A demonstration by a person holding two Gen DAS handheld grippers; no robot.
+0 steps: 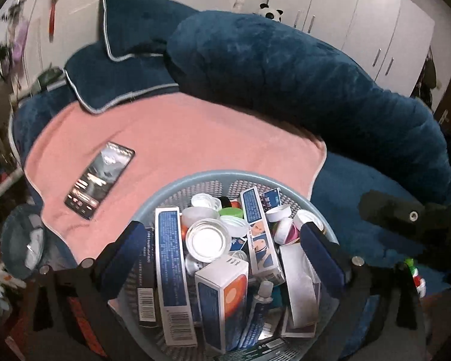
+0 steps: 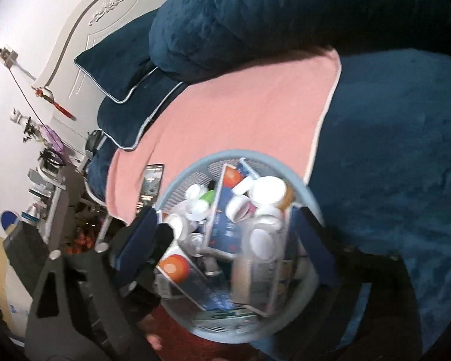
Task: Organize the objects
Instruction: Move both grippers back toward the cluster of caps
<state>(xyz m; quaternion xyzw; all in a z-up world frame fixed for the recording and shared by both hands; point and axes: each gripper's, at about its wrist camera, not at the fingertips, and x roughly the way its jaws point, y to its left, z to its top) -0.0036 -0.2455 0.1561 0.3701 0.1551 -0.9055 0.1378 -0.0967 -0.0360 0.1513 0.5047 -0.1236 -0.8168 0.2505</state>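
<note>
left gripper [image 1: 222,255]: jaws apart, nothing between them; you're hovering right over the basket's contents.
right gripper [image 2: 225,234]: jaws apart too, empty, also above the basket; view is motion-blurred, so details there are soft.
basket [image 1: 171,186]: blue-grey mesh tub, sits on the pink towel [image 1: 195,132] on the bed, directly under both jaws. Crammed full.
contents: long blue-white box [image 1: 170,258] just inside your left jaw's left finger; orange-dot box [image 1: 222,300] below centre; clear jar with white lid [image 1: 207,239] dead centre between the fingers; tube [image 1: 260,310] wedged low; loose white caps [image 1: 278,212] ahead.
phone [image 1: 99,180]: on the towel, ahead-left of the left jaws, apart from the basket.
risk 1: boxes lean on each other; pull one and you likely drag or tip its neighbours out onto the bed.
risk 2: round jar and caps look slick, a shallow pinch may squirt them away.
risk 3: both grippers crowd one basket; fingers could collide or knock the rim.
risk 4: soft bedding under the basket, so a hard push down may tilt it.
risk 5: anything spilled left could land on the phone.
</note>
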